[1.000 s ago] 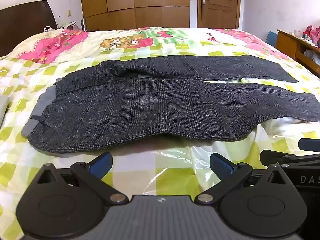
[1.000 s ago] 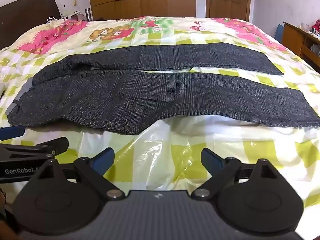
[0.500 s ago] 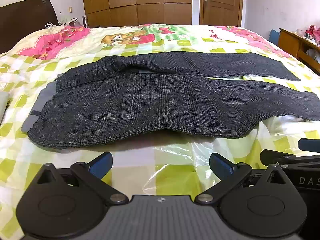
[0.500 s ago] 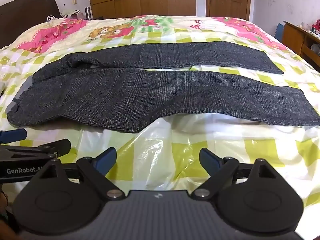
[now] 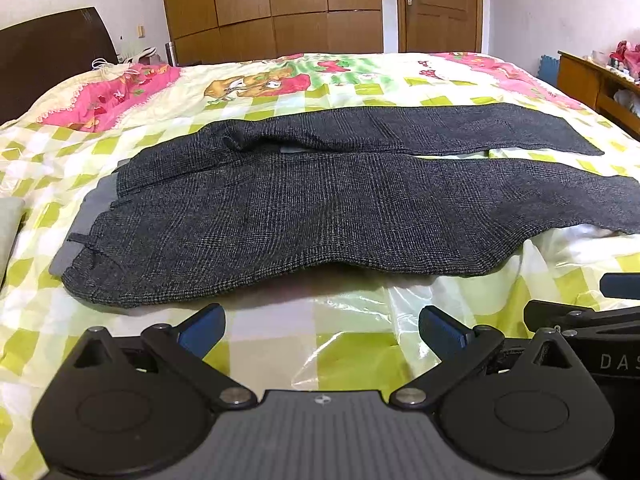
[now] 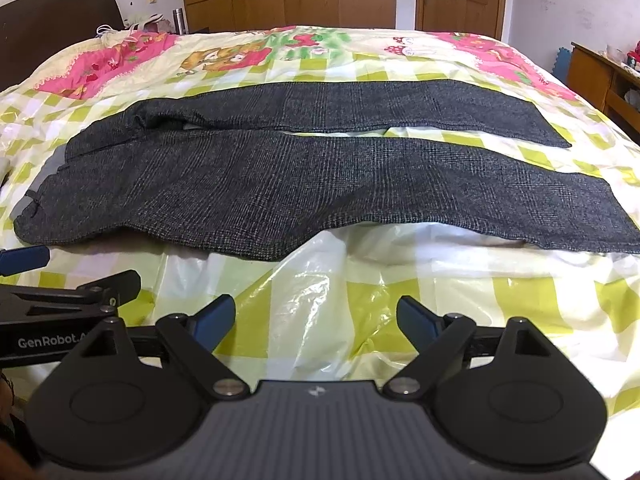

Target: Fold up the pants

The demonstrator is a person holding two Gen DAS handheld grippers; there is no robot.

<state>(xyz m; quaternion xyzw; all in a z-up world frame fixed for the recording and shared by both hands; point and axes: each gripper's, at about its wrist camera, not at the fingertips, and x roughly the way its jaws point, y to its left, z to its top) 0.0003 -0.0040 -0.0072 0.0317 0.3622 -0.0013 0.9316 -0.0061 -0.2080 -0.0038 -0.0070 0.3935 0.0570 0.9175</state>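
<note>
Both tongs, left (image 5: pixel 322 330) and right (image 6: pixel 316 320), wide and empty; pants (image 5: pixel 320 212) right hem cut off.

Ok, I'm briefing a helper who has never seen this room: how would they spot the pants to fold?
Find the large bed with its green-checked, cartoon-printed cover. Spread flat across its middle lie the pants, waistband to the left, both legs running right. They are the only dark grey item there, a fine woven check against the bright cover and the clear plastic sheet in front of them.
</note>
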